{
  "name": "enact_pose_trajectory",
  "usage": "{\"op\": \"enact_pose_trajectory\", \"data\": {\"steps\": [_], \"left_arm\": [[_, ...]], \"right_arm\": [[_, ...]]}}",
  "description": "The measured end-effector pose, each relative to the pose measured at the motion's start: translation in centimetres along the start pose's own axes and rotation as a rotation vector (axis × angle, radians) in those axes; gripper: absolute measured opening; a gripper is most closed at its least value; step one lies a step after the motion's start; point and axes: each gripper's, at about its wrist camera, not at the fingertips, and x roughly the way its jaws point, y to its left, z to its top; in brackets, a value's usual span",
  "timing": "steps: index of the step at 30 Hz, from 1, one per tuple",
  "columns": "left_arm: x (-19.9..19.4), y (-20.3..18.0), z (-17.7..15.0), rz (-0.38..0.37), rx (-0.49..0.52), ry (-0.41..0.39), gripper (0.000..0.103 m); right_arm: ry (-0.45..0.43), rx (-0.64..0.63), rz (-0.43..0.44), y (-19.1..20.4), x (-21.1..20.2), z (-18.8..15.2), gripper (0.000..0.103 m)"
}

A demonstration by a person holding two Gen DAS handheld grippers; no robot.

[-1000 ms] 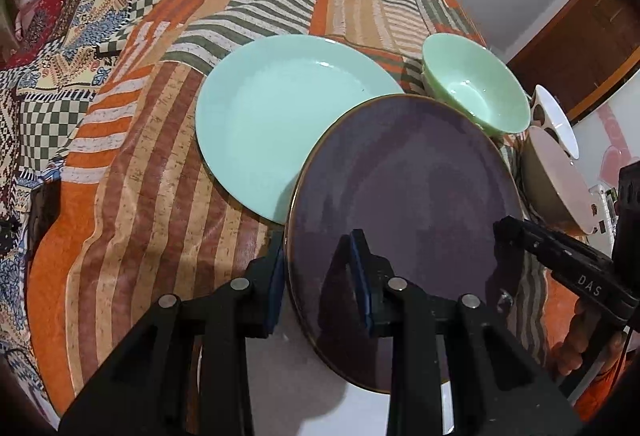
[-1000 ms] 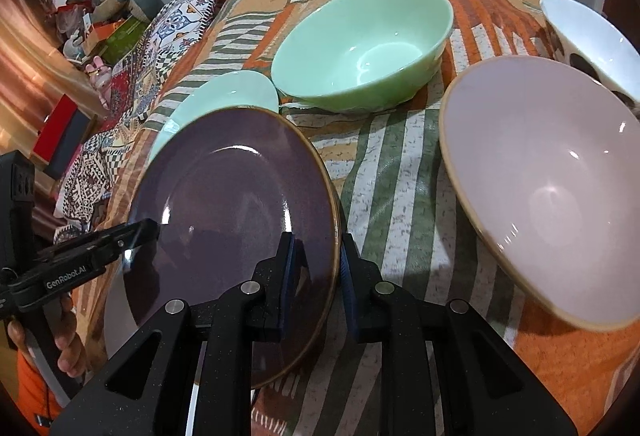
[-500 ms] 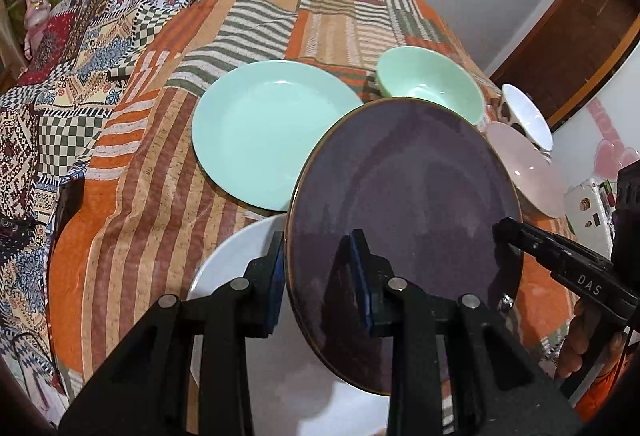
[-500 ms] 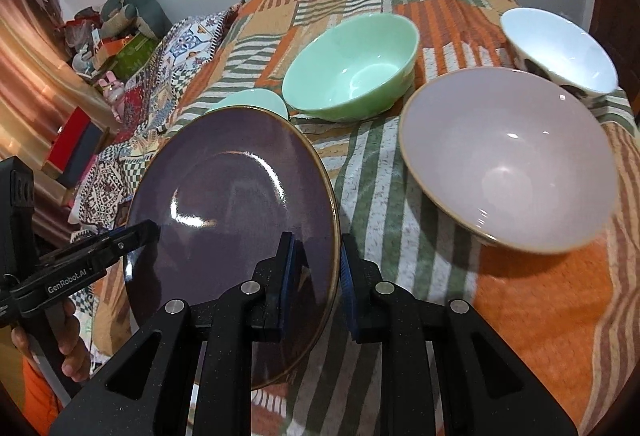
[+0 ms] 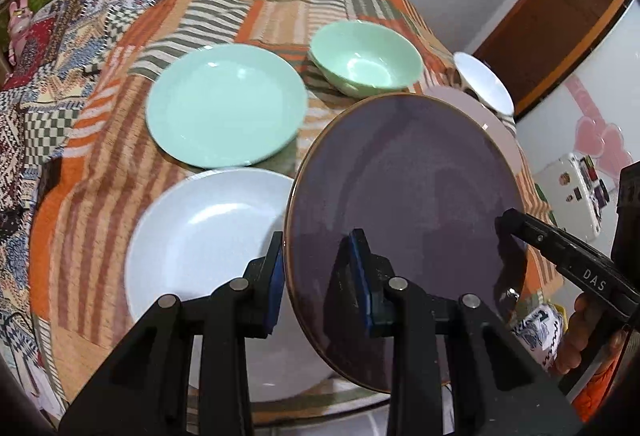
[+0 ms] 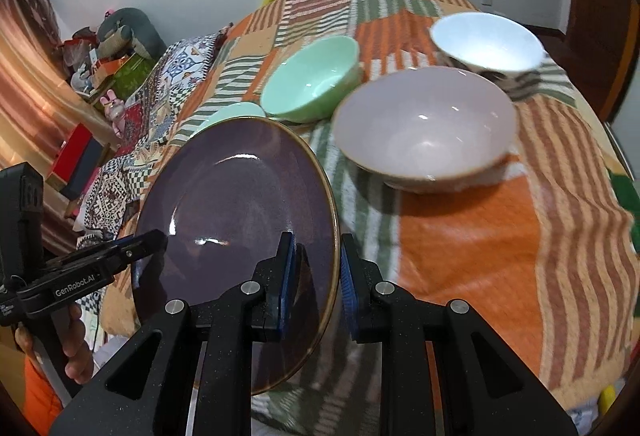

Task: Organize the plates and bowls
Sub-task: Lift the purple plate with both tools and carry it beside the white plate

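Both my tools, left tool (image 5: 318, 278) and right tool (image 6: 316, 274), pinch the purple plate's (image 5: 404, 236) opposite rims. It has risen clear of the white plate (image 5: 208, 232), now uncovered beneath, ready for stacking elsewhere.

Your purple plate (image 5: 404, 196) hides most of the pink bowl (image 5: 486, 118) in the left view, and nearly all the green plate (image 6: 236, 113) in the right.

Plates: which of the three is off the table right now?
The purple plate, gripped at opposite rims by the left gripper and right gripper. The mint plate and white plate lie flat.
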Motion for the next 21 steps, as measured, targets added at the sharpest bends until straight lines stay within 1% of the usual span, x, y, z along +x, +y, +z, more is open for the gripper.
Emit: {"op": "enact_pose_trajectory", "data": {"steps": [13, 18, 21], "left_arm": [[4.1, -4.5, -1.2, -0.040, 0.038, 0.098, 0.031], [5.7, -5.1, -1.4, -0.043, 0.052, 0.140, 0.034], [6.2, -5.4, -1.6, -0.043, 0.057, 0.148, 0.035]], "right_arm": [[0.032, 0.073, -0.065, -4.1, -0.9, -2.4, 0.020], [0.054, 0.083, -0.087, -5.1, -0.7, -2.9, 0.020], [0.066, 0.089, -0.090, -5.6, -0.5, -3.3, 0.020]]}}
